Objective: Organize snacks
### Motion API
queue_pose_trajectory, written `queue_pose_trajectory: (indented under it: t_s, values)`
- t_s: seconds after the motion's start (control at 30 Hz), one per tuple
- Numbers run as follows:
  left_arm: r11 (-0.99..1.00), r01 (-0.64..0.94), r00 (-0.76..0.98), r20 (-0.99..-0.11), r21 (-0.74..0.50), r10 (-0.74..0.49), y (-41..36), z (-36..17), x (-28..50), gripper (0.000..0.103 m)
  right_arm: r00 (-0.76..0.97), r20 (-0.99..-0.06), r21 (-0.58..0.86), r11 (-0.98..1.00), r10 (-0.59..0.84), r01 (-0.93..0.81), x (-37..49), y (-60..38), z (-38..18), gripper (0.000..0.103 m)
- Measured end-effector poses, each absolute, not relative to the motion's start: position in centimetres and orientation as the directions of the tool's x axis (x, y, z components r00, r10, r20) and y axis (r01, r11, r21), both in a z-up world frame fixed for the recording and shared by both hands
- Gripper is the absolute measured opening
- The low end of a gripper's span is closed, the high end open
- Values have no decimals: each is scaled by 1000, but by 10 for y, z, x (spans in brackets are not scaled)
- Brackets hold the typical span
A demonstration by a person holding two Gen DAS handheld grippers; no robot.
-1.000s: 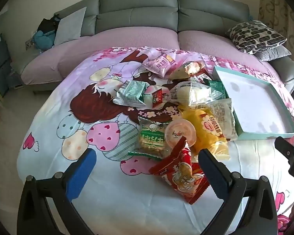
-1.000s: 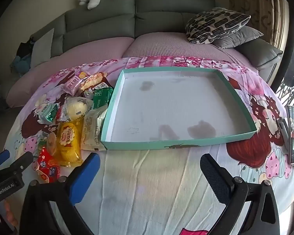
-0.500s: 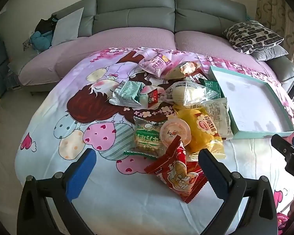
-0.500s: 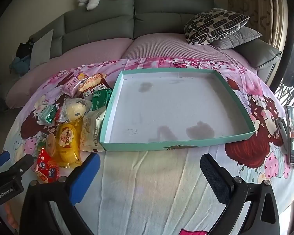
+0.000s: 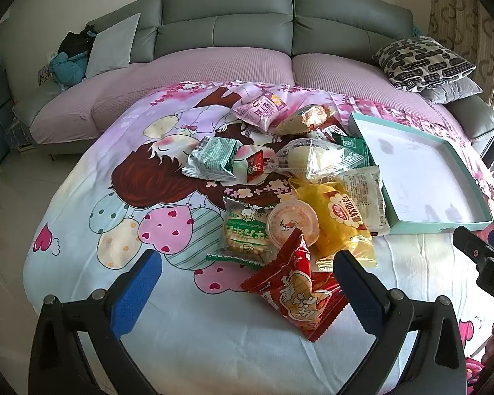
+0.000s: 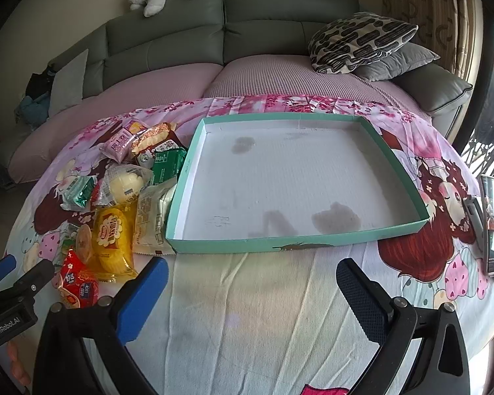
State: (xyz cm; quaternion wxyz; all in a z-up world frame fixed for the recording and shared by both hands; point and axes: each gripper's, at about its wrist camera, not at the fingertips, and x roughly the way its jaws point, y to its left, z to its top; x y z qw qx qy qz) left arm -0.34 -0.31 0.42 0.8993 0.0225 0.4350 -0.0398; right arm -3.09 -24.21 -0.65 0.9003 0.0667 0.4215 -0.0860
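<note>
A cartoon sheet (image 6: pixel 247 329) covers the table. The teal tray (image 6: pixel 299 245) lies on it, nothing inside. Snacks (image 5: pixel 299 197) are piled just left of the tray. Left gripper (image 5: pixel 247 283) and right gripper (image 6: pixel 252 291) both gape wide, holding nothing.

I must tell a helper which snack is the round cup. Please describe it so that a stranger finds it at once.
Find the teal tray on the cartoon bedsheet; the snack pile lies left of it. Near the pile's front, between a green cracker packet and a yellow bread bag, sits the round cup, the only non-packet.
</note>
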Motion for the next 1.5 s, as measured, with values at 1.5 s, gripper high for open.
queue_pose_trajectory:
  t_s: [1.5]
  values:
    - [989,135,603,-787,-62,-132,-7,-1,-3,103,626,-772,33,978,-106,205,-30,-239,-9,103]
